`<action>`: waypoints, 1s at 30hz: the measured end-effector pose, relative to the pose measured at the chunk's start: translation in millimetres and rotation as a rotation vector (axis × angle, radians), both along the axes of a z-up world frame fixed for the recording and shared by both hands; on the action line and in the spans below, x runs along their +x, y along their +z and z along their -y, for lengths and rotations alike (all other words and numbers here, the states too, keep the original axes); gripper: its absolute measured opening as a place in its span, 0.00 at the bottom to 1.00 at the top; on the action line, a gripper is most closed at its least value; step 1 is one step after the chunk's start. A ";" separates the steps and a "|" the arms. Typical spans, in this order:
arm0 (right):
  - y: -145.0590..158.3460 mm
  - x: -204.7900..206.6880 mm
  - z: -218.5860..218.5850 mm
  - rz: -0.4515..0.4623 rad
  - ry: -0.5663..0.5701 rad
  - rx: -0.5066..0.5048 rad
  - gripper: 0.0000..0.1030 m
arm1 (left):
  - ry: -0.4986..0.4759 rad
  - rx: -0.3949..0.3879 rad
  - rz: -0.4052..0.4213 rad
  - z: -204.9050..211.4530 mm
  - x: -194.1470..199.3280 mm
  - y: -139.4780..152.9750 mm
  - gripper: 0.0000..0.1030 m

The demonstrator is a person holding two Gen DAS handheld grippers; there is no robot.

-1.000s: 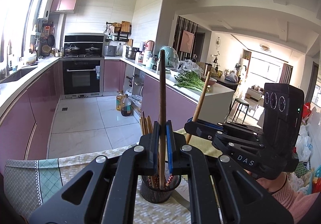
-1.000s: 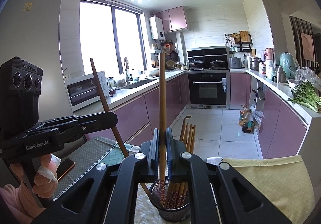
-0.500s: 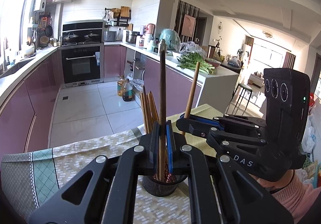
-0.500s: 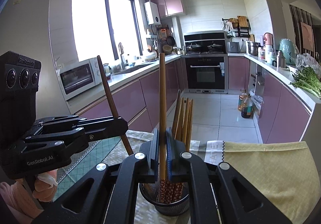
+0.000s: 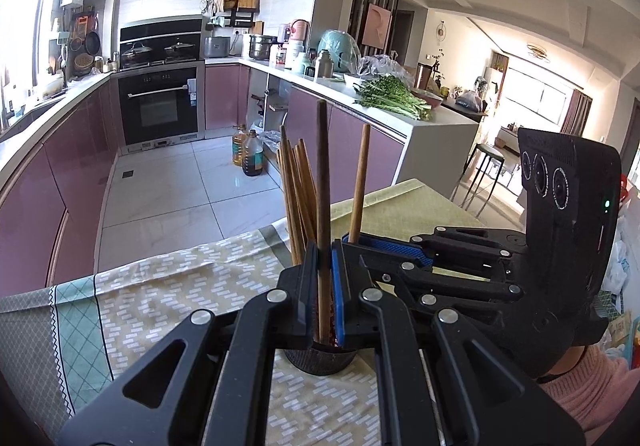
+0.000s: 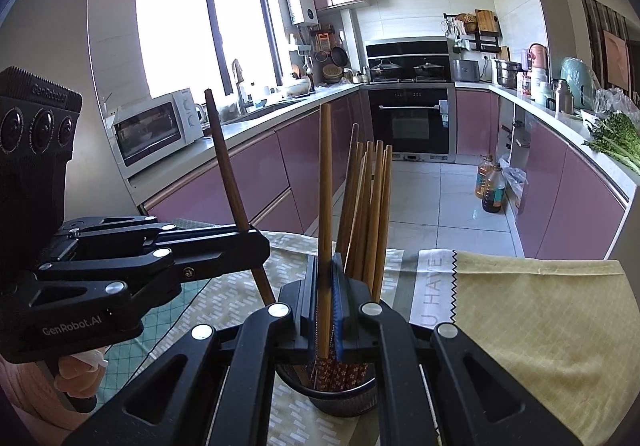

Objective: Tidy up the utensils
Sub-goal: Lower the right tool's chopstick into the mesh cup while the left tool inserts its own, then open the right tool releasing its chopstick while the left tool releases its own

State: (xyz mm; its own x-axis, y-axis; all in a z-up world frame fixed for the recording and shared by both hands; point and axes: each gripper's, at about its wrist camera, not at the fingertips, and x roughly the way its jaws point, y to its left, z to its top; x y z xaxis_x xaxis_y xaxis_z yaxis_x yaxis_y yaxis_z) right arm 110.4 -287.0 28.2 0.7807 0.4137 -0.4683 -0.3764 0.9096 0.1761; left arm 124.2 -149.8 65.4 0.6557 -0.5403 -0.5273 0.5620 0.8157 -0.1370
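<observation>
A black mesh holder point(image 5: 320, 360) point(image 6: 344, 394) stands on the table with several wooden chopsticks point(image 5: 298, 198) point(image 6: 370, 206) upright in it. My left gripper point(image 5: 324, 258) is shut on a dark brown chopstick point(image 5: 323, 174), held upright with its lower end at the holder's mouth. From the right, my right gripper point(image 5: 352, 240) point(image 6: 325, 270) is shut on a lighter chopstick point(image 5: 359, 182) point(image 6: 325, 186), whose red-patterned lower end is inside the holder. In the right wrist view the left gripper point(image 6: 256, 242) comes in from the left with the dark chopstick point(image 6: 224, 166) slanting down toward the holder.
A patterned cloth point(image 5: 160, 298) and a yellow-green cloth point(image 6: 540, 318) cover the table. Beyond the table edge lies the kitchen floor with oil bottles point(image 5: 248, 154). Greens point(image 5: 392, 98) lie on the counter. A hand in a pink sleeve point(image 5: 588, 386) holds the right gripper.
Both grippers have sunk toward the holder with their chopsticks and tilted further down. The two chopsticks' lower ends are now deeper at the holder.
</observation>
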 end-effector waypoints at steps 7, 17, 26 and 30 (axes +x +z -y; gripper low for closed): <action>-2.1 10.6 3.3 -0.012 -0.014 0.009 0.06 | 0.020 0.005 -0.013 2.8 22.0 -4.2 0.07; -7.9 22.7 6.3 -0.028 -0.044 0.024 0.07 | 0.020 0.025 -0.047 12.1 37.1 -15.0 0.08; -19.4 16.1 14.3 -0.054 -0.061 0.043 0.08 | 0.034 0.016 -0.085 0.8 37.1 -38.9 0.15; -21.6 0.6 11.8 -0.042 -0.041 0.049 0.26 | 0.057 -0.010 -0.060 -15.8 22.0 -43.2 0.33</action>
